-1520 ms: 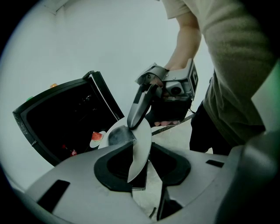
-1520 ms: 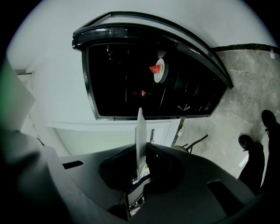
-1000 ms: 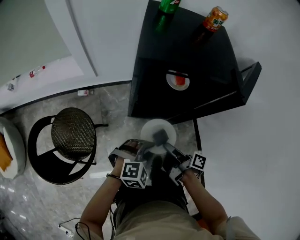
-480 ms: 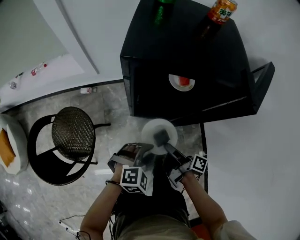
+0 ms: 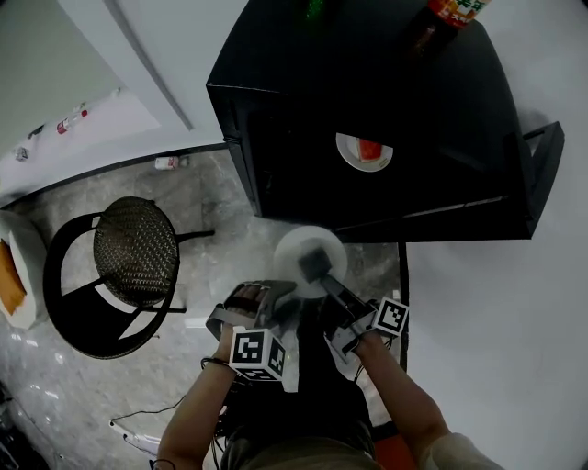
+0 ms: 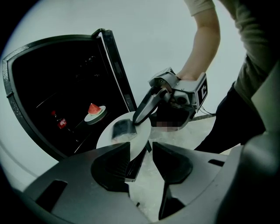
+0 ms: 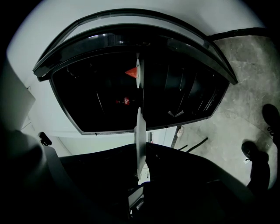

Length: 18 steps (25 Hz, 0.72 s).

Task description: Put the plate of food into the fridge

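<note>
A white plate (image 5: 308,252) with a dark square piece of food (image 6: 121,128) hangs level in front of the open black fridge (image 5: 303,101). My right gripper (image 5: 322,280) is shut on the plate's rim; in the right gripper view the plate (image 7: 140,131) stands edge-on between its jaws (image 7: 141,170). My left gripper (image 6: 142,151) is at the plate's near edge. The rim lies against one jaw, a gap shows at the other, and its jaws have opened a little. Inside the fridge, a small plate with a watermelon slice (image 5: 365,151) sits on a shelf.
The fridge door (image 5: 542,174) stands open at the right. Bottles (image 5: 455,11) stand on the fridge top, and a cola bottle (image 6: 61,122) is on a lower shelf. A round stool (image 5: 136,250) stands on the floor at the left, with cables (image 5: 138,436) near my feet.
Both grippers and the plate have sunk lower in front of the fridge. The fridge opening now looks larger and closer, and the bottles on top have slid toward the upper edge.
</note>
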### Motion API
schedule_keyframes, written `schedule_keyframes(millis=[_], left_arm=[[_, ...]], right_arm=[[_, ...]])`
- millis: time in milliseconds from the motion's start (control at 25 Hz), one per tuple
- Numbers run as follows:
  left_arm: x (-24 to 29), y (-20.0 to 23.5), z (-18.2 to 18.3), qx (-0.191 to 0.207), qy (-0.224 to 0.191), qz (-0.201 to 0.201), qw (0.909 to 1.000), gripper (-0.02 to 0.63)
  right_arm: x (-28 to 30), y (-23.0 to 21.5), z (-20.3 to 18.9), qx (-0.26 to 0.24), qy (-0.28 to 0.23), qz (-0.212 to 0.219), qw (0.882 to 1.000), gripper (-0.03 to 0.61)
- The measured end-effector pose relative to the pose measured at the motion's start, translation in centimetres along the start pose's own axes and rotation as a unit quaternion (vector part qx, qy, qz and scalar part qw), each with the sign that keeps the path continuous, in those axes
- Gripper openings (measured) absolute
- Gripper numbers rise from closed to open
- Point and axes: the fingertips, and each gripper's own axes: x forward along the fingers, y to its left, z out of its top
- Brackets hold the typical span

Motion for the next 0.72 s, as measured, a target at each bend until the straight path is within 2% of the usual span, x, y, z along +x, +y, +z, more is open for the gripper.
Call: schedule_keyframes(millis=[520,720], left_arm=[[3.6,0.3,-1.9,-0.017,-0.009,0.001,0.9998,0.141],[4.5,0.2,-2.8,-0.035,-0.02,0.003,0.9992,0.141]], right_arm=[[0.9,-4.5,1.7,0.001,-0.002,-0.012,1.0,0.043],[2.1,-6.0,2.3,0.006,-0.006,0.0,1.0,0.043]])
